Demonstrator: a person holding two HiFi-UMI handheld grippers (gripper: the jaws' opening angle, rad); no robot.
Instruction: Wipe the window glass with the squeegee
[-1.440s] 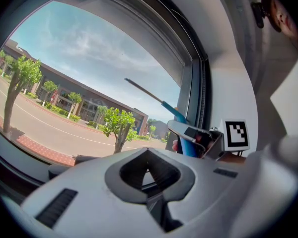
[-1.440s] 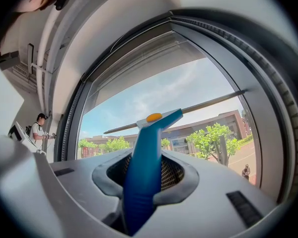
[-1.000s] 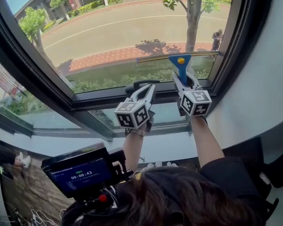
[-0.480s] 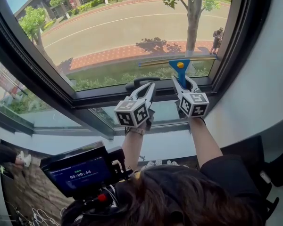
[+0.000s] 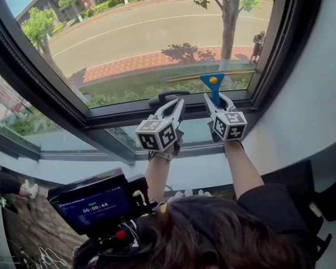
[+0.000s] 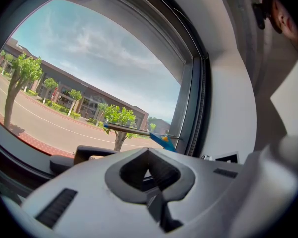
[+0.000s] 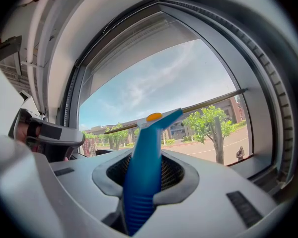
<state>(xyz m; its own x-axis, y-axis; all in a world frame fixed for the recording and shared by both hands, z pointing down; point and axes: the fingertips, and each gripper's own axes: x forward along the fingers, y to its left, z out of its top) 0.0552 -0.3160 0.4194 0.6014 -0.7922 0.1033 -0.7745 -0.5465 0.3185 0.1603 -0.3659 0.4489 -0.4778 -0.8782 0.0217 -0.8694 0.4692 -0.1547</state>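
Grips the squeegee [image 5: 213, 82] by its blue handle in the right gripper [image 5: 215, 97], with the jaws closed tight around it. Presses the long blade across the window glass [image 5: 145, 32] low down, just above the bottom frame [image 5: 129, 112] and close to the right-hand edge of the pane. Holds the left gripper [image 5: 177, 106] just beside the right one, in front of the black window handle [image 5: 167, 98], with its 2 jaws together on nothing.

Looks, from where the blade sits, like the bottom of a stroke down the right part of the pane. Shows no water, foam or streaks on the glass in any of the 3 views, so cannot say how much is already wiped. Seems to leave at least the wide stretch to the left, well apart from the blade, if that is not yet done. Calls next for lifting the blade clear of the bottom frame and setting it higher or further left.
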